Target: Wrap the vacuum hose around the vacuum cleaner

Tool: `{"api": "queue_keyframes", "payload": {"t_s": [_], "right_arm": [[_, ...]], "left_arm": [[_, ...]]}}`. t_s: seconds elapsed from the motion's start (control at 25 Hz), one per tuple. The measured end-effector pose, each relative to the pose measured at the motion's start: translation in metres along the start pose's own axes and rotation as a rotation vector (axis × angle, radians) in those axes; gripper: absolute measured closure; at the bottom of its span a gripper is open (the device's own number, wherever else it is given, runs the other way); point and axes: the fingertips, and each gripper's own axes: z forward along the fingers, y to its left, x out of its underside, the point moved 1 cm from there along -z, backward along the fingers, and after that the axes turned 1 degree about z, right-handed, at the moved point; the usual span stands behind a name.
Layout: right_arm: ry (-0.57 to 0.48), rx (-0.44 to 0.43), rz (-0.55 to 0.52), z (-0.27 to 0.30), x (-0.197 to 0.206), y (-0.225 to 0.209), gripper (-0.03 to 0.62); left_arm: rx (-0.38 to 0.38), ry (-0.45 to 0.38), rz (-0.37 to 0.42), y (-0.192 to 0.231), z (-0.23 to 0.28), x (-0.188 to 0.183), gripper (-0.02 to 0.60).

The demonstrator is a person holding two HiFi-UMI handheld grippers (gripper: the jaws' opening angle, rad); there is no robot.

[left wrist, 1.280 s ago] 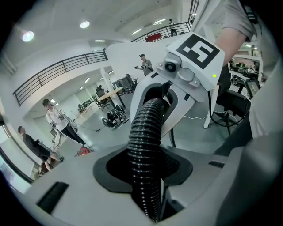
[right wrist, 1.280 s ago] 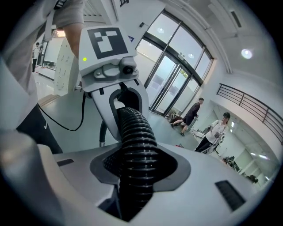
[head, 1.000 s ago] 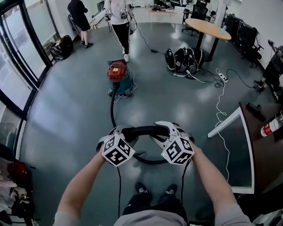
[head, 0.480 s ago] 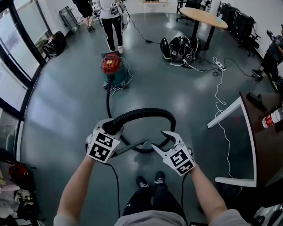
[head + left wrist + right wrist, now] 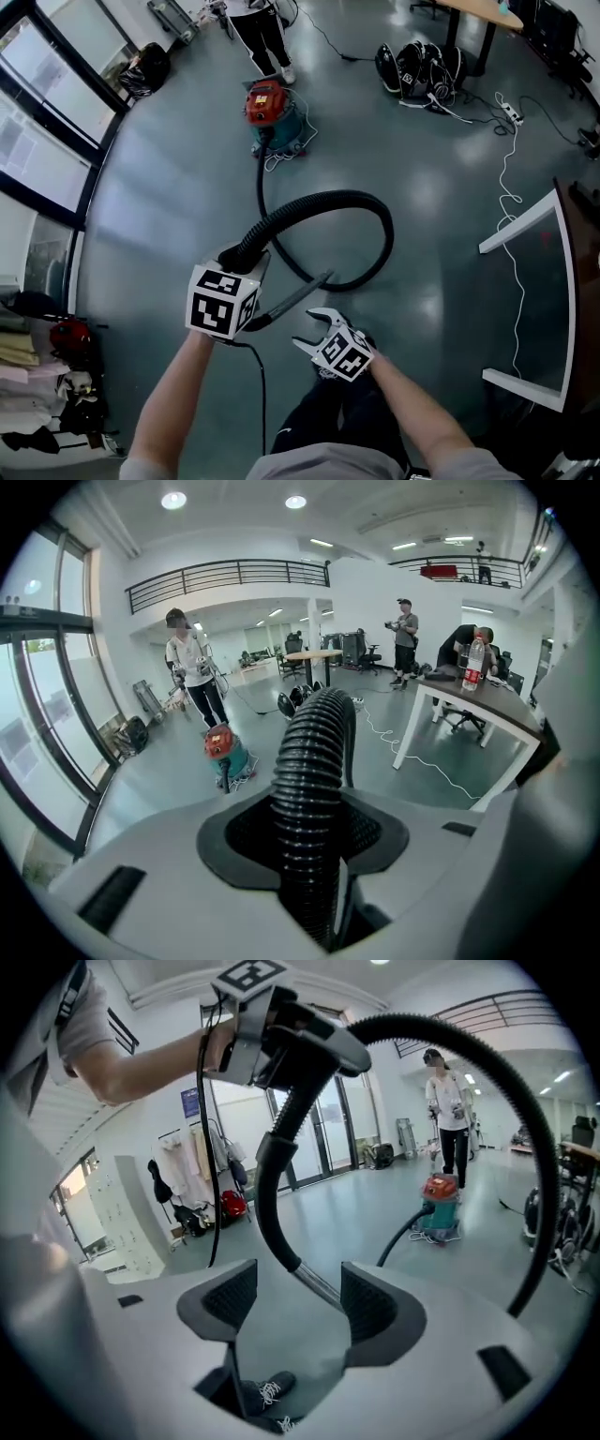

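My left tool (image 5: 242, 261) was clamped on the vacuum hose (image 5: 330, 199), the grip partly hidden in the head view; the hose looped away to the vacuum cleaner (image 5: 272, 111), standing on the floor (image 5: 169, 187) well apart; my right tool (image 5: 307, 330) had just been opening, jaws wide, nothing between them.

Left gripper (image 5: 242, 264): clamped on hose (image 5: 319, 202). Right gripper (image 5: 310, 330): held lower (nearer the body), jaws just opening wider, gripping nothing.
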Motion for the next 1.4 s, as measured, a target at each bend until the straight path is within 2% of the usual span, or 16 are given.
{"api": "queue_keyframes", "payload": {"t_s": [0.12, 0.4, 0.56, 0.72, 0.84, 0.88, 0.92, 0.96, 1.08, 1.2, 1.32, 1.4], "right_arm": [[0.022, -0.081, -0.037, 0.027, 0.013, 0.013, 0.316], [0.118, -0.286, -0.251, 0.090, 0.054, 0.028, 0.286], [0.131, -0.395, -0.398, 0.115, 0.066, 0.039, 0.286], [0.132, -0.473, -0.517, 0.135, 0.068, 0.045, 0.286], [0.155, -0.497, -0.580, 0.148, 0.071, 0.054, 0.288], [0.152, -0.490, -0.600, 0.151, 0.070, 0.056, 0.309], [0.147, -0.482, -0.624, 0.153, 0.068, 0.059, 0.395], [0.144, -0.476, -0.648, 0.154, 0.067, 0.062, 0.404], [0.147, -0.471, -0.692, 0.153, 0.068, 0.065, 0.418], [0.166, -0.480, -0.688, 0.142, 0.069, 0.068, 0.427], [0.196, -0.491, -0.668, 0.123, 0.072, 0.072, 0.434], [0.230, -0.492, -0.671, 0.110, 0.078, 0.075, 0.435]], "left_arm": [[-0.010, 0.023, -0.035, -0.007, 0.001, 0.003, 0.426], [-0.019, 0.073, -0.076, -0.029, -0.007, 0.004, 0.426], [0.011, 0.074, -0.063, -0.041, -0.013, -0.003, 0.426], [0.058, 0.067, -0.062, -0.034, -0.020, -0.004, 0.426], [0.092, 0.061, -0.072, -0.020, -0.029, -0.002, 0.426], [0.095, 0.061, -0.077, -0.014, -0.032, 0.001, 0.426], [0.095, 0.060, -0.083, -0.009, -0.035, 0.004, 0.426], [0.093, 0.060, -0.086, -0.005, -0.037, 0.007, 0.426], [0.064, 0.064, -0.051, 0.010, -0.039, 0.017, 0.426], [0.036, 0.074, -0.030, 0.032, -0.038, 0.029, 0.426], [0.033, 0.069, -0.047, 0.051, -0.037, 0.042, 0.426], [0.052, 0.055, -0.084, 0.058, -0.034, 0.053, 0.425]]}}
